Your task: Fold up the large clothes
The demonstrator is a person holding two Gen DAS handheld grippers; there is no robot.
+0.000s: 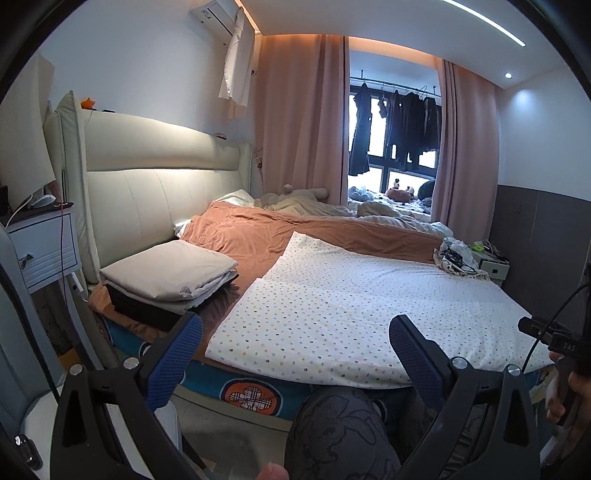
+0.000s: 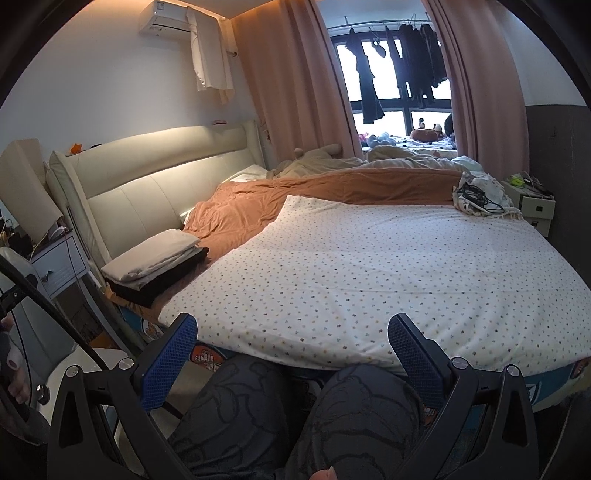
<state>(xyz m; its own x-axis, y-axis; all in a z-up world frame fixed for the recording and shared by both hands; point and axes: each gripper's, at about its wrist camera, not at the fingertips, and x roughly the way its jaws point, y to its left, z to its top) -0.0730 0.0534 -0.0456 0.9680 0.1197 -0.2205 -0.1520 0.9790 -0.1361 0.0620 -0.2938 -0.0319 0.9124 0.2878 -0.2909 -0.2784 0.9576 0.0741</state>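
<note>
On bed [image 2: 554, 384], perhaps folded spotted sheet [image 2: 369, 273].

Bedroom with a cream padded headboard [image 1: 162, 184] on the left and white walls. Pink curtains [image 1: 299, 122] frame the far window [image 1: 399, 147]; ceiling strip light [image 1: 484, 22] on.

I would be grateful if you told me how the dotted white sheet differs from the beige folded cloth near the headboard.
The dotted white sheet lies spread flat over much of the bed; the beige folded cloth is a compact, layered stack. The sheet has small coloured dots; the cloth is plain. The sheet lies on the bed, while the cloth sits atop a dark folded item. Neither claw touches either.
</note>
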